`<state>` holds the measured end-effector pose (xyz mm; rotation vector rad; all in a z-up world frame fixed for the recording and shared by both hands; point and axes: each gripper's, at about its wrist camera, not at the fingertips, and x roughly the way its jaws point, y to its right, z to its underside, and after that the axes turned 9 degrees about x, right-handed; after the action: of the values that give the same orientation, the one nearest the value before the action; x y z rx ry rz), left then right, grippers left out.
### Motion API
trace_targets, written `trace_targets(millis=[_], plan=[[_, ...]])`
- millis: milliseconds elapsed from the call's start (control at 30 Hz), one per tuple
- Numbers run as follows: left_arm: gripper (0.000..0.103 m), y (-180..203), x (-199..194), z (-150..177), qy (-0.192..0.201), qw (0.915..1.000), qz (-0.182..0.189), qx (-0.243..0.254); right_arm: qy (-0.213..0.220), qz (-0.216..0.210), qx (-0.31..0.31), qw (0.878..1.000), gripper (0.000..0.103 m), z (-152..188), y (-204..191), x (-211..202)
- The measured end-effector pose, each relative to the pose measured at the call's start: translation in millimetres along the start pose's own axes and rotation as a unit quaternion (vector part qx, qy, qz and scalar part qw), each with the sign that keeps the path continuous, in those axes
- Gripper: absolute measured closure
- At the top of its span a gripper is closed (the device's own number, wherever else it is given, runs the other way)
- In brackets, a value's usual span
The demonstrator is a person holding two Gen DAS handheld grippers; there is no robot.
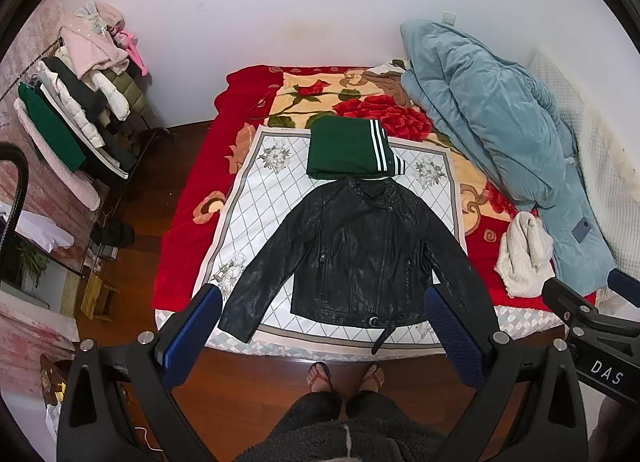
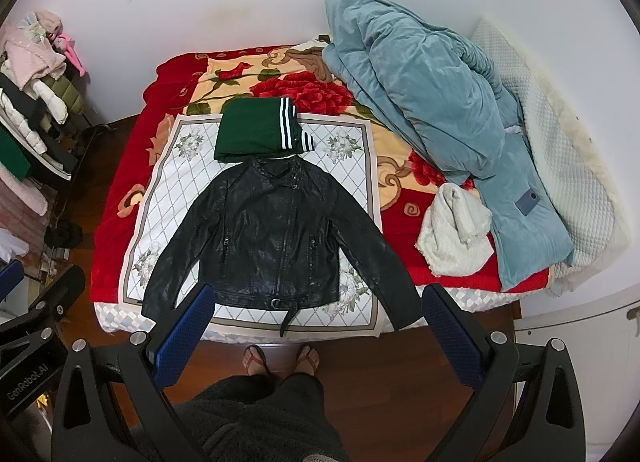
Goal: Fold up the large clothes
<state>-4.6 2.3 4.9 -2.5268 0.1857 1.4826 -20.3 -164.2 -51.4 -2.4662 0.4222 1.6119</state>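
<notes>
A black leather jacket (image 1: 360,250) (image 2: 272,238) lies face up on a white diamond-pattern cloth (image 1: 260,197) (image 2: 176,181) on the bed, sleeves spread out and down, belt end hanging over the near edge. Just beyond its collar sits a folded green garment (image 1: 344,151) (image 2: 252,133) with white stripes. My left gripper (image 1: 324,302) is open, held high above the bed's near edge with nothing between its blue pads. My right gripper (image 2: 318,300) is likewise open and holds nothing, hovering over the jacket's hem.
A red floral blanket (image 1: 192,189) (image 2: 120,189) covers the bed. A blue quilt (image 1: 492,129) (image 2: 432,101) and a white fluffy garment (image 1: 524,254) (image 2: 456,229) lie at the right. A loaded clothes rack (image 1: 84,113) stands left. The person's feet (image 1: 344,376) stand on the wooden floor.
</notes>
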Motion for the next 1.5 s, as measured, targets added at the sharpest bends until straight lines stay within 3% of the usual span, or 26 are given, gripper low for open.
trace_targets(millis=[1500], plan=[[0.0,-0.4,9.1,0.8,-0.005,1.0,0.003,-0.004,-0.003,-0.002,0.002,1.0,0.0,-0.4,-8.4,6.7]])
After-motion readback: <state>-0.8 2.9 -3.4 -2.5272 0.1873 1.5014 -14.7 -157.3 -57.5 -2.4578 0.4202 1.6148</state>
